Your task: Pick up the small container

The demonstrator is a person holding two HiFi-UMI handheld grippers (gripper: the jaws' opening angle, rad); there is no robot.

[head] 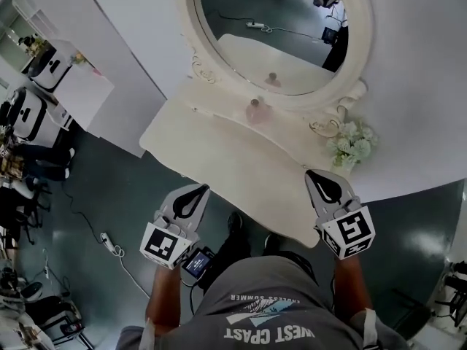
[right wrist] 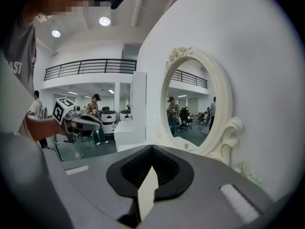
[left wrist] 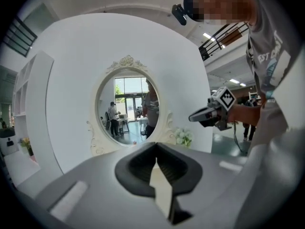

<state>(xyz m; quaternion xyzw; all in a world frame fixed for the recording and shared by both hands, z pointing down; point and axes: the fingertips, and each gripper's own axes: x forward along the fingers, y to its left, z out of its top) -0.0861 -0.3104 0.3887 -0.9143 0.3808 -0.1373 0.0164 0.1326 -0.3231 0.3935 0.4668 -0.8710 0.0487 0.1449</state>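
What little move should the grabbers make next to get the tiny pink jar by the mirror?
Probably reach the right gripper forward over the table toward the small container, opening its jaws on the way. The container stands back by the mirror; the left gripper and the right one are at the near edge, shut, empty.

I hold my left claw [head: 194,192] and right claw [head: 315,175] out ahead of me, well apart, roughly parallel, each tilted slightly downward. On both, the jaws are pressed together with nothing between them.
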